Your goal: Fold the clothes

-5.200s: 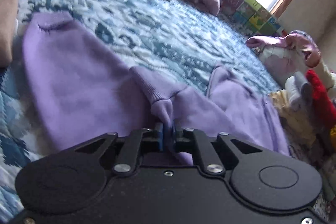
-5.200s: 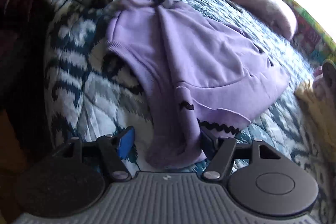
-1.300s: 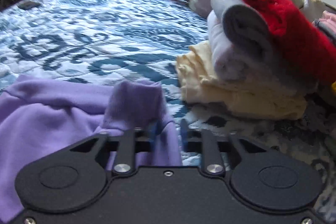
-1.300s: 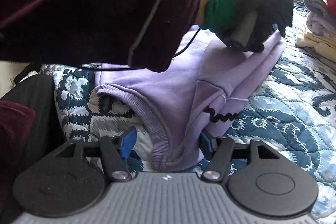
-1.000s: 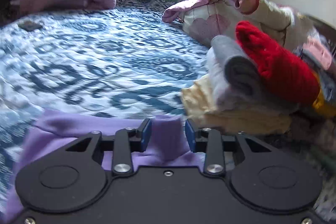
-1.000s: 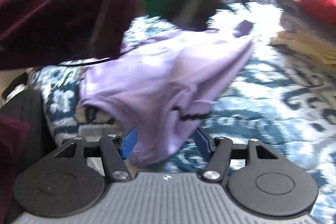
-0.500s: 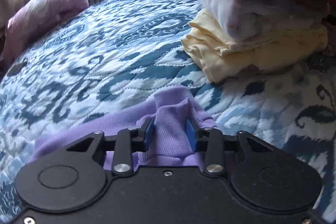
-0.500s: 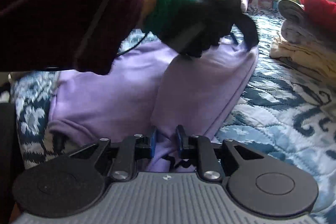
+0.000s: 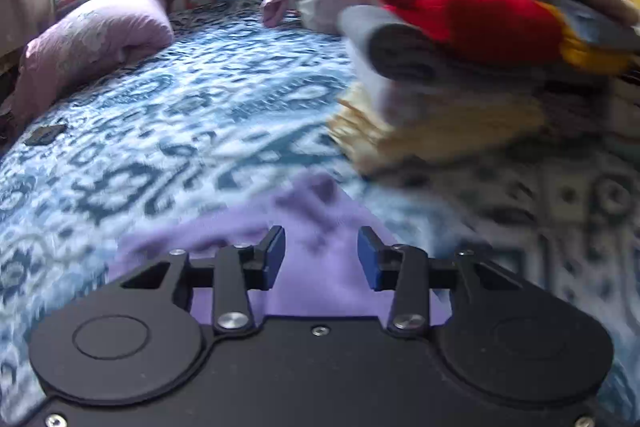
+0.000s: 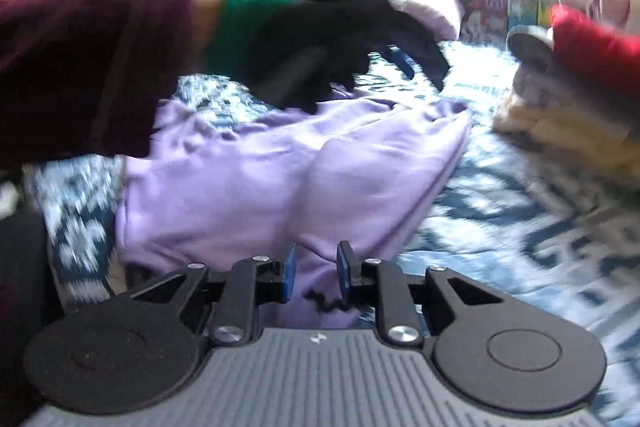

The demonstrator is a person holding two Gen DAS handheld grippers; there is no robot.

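Purple sweater (image 10: pixel 280 183) folded roughly in half on quilt (image 9: pixel 168 131); final folds and stacking judged pending. Left gripper (image 9: pixel 321 255) apart over far edge, holding nothing. Right gripper (image 10: pixel 316 273) narrowly apart around near hem; grip cannot be confirmed.

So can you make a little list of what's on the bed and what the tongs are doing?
garment: purple sweatshirt, lying partly folded on the blue patterned quilt
left tongs: open, above the sweatshirt's edge, gripping nothing
right tongs: nearly closed, purple fabric between them
nearby: stack of folded clothes, red one on top
far end: pink pillow
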